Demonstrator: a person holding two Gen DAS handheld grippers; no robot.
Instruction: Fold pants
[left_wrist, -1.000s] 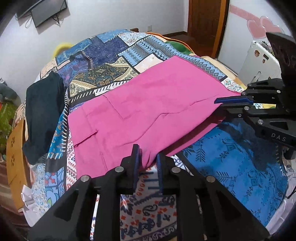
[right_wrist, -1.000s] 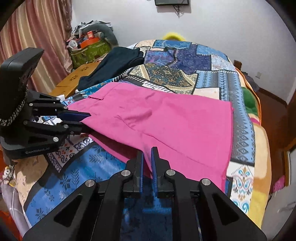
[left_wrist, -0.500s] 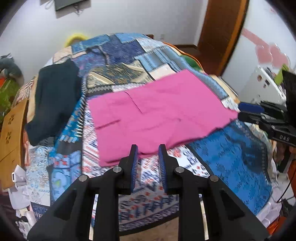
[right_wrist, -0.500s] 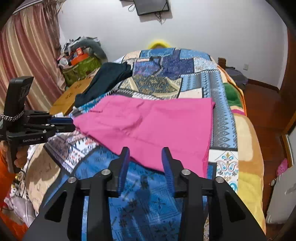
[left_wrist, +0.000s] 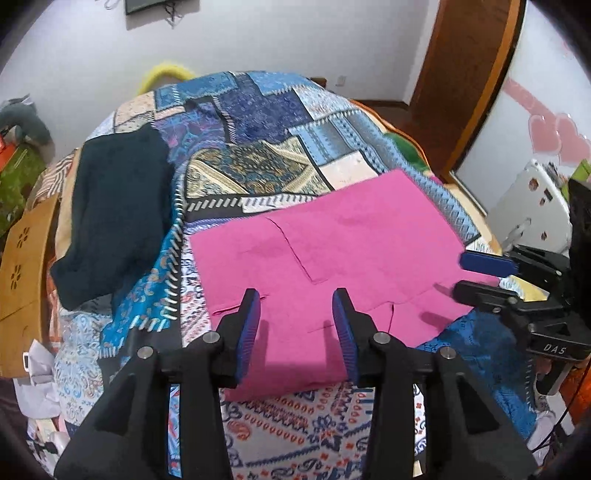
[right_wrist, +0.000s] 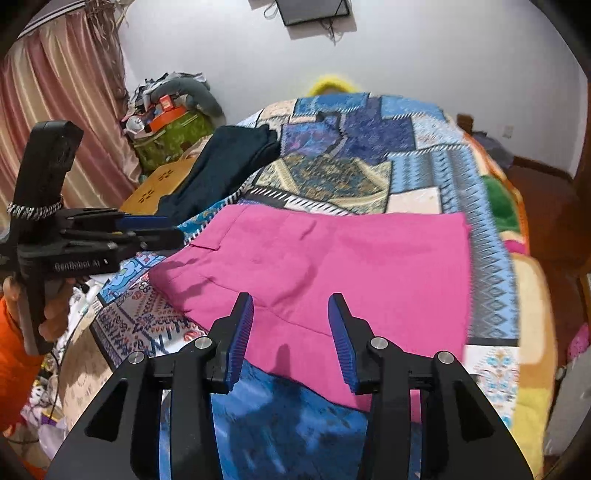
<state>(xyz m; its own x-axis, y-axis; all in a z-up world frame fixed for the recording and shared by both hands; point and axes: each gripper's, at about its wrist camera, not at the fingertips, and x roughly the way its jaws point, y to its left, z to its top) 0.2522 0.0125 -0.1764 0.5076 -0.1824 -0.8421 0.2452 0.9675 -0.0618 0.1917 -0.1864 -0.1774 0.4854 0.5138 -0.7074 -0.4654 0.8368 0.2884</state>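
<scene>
My left gripper (left_wrist: 295, 325) hangs with its jaws spread wide and nothing between them, above the near edge of the pink pants (left_wrist: 332, 258). My right gripper (right_wrist: 290, 332) is equally wide open and empty, over the same near edge further along. The pants lie flat, already folded into a broad slab, long axis running left to right across my front, just ahead of both grippers. Neither looks clearly nearer; the left sits by the waistband end, the right nearer the folded end. I judge the next fold calls for both to drop onto that near edge. Beneath is a patchwork bedspread (right_wrist: 351, 155), with a dark garment (left_wrist: 114, 214) well off left. Beyond stand a white wall, pink curtains (right_wrist: 55, 110) and a wooden door (left_wrist: 461, 74).
</scene>
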